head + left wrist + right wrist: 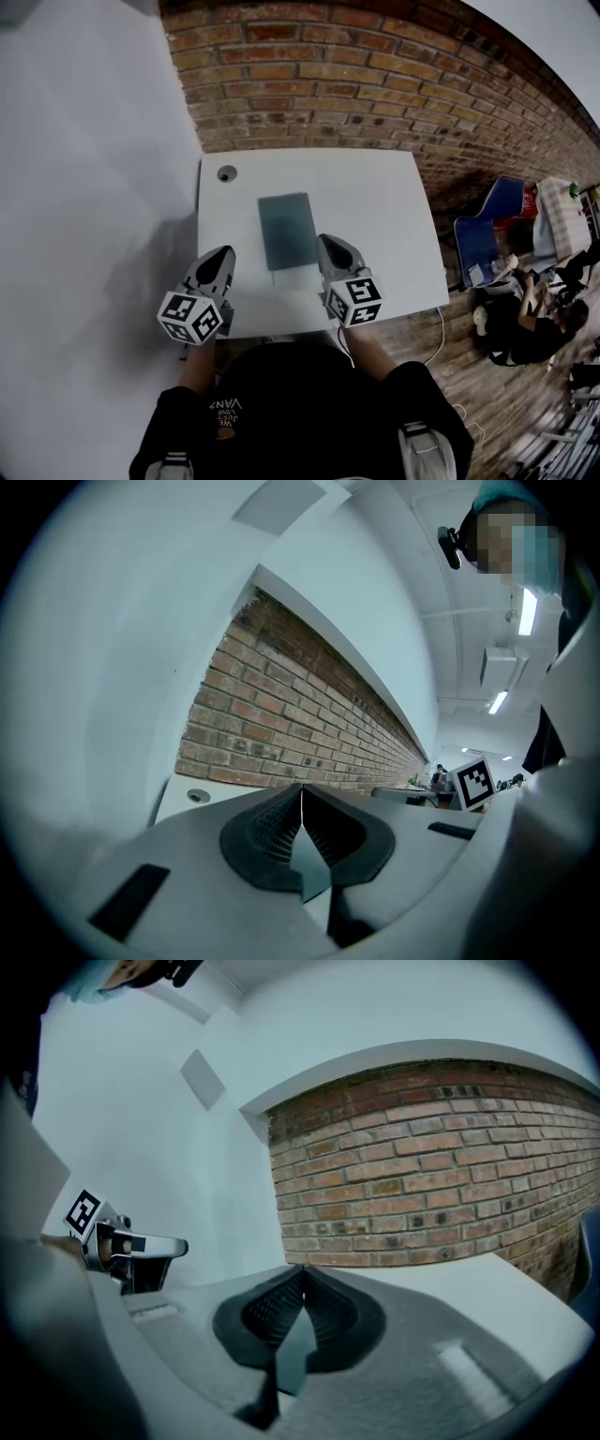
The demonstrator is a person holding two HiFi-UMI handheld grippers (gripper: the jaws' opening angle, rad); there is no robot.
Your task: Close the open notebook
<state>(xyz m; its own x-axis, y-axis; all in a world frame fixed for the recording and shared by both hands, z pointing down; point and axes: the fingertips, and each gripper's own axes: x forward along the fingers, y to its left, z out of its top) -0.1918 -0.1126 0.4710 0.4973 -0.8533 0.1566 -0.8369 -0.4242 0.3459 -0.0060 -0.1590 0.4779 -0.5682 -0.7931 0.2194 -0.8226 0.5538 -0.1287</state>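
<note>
Shirt (281,389) lettering illegible; left gripper (227,253), right gripper (324,241) fingers together, empty; closed notebook (287,230) between them on table (375,206).

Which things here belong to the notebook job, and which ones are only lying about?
Job: notebook, lying closed on the white table; left gripper and right gripper, jaws shut, empty.
Lying about: round hole in the table; white cable.

bright even light, ceiling strips (498,702) glaring up and right of the left gripper (302,789) jaws, picture edges fisheye-bent and dark.
</note>
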